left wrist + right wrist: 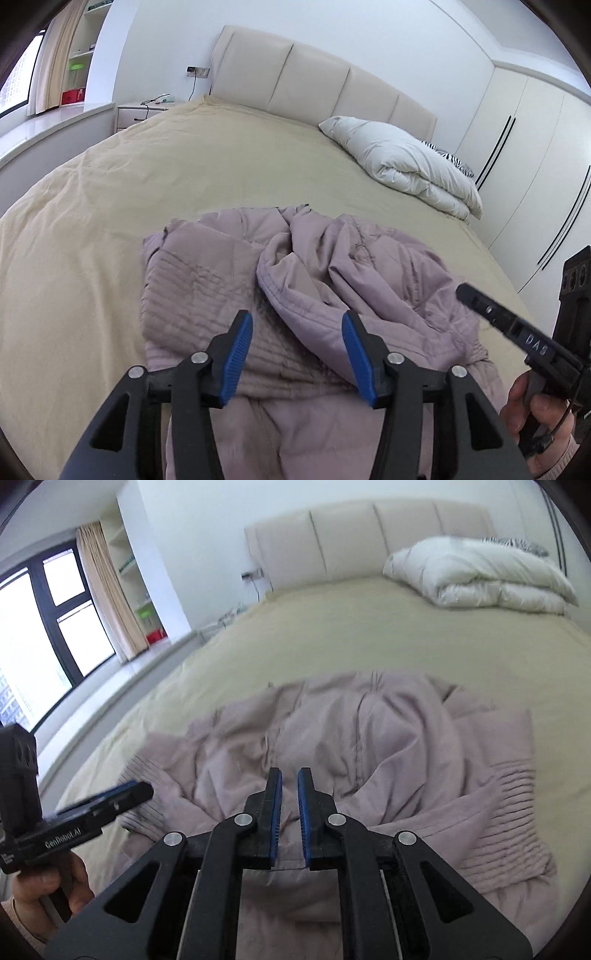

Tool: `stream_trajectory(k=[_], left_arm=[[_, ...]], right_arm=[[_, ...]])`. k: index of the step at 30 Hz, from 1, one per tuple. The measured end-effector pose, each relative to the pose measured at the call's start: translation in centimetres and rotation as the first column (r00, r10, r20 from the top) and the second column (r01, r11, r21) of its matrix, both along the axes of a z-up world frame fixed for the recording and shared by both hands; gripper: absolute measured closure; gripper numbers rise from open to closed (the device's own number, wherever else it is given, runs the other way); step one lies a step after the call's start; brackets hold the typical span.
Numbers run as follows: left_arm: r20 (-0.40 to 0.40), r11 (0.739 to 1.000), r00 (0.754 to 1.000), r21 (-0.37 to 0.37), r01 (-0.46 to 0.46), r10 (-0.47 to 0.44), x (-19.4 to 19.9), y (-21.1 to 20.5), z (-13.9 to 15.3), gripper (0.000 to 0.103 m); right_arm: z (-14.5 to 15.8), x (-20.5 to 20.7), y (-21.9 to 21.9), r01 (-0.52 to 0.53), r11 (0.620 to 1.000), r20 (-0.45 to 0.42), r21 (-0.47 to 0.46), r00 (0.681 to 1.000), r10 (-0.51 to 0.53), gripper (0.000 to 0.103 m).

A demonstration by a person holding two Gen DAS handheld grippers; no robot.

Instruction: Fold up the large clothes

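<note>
A mauve padded jacket [295, 280] lies crumpled on the beige bed [184, 166], its ribbed hem toward me. My left gripper [297, 325] hovers just above the jacket's near part with jaws wide open and empty. My right gripper [290, 775] hovers over the jacket [369, 738], its blue pads a narrow gap apart with nothing between them. The right gripper also shows at the right edge of the left wrist view [491, 310], and the left gripper at the left edge of the right wrist view [129, 794].
A folded white duvet [406, 162] lies at the head of the bed on the right, by the padded headboard [314, 81]. A wardrobe [535, 166] stands on the right. A window ledge [48, 129] and nightstand [140, 110] are on the left.
</note>
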State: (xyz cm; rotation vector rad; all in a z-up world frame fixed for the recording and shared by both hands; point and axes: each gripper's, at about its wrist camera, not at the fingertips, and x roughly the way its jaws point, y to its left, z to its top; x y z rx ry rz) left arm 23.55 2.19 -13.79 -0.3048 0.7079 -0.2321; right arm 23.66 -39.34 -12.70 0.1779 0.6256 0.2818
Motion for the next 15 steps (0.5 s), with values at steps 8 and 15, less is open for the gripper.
stream_trajectory(k=[8,15], left_arm=[[0.046,1.000,0.999,0.022,0.010,-0.012,-13.5,1.9,2.0,0.028],[-0.012,0.999,1.000,0.041,0.012,-0.011,-21.5,4.0,2.6,0.028]], right_arm=[[7.2,-13.7,-3.3,-0.016,0.989,0.244,0.148,0.970,-0.021,0.000],[7.6,-22.3,-5.8,0.028,0.958,0.179,0.287,0.980,-0.082,0.000]])
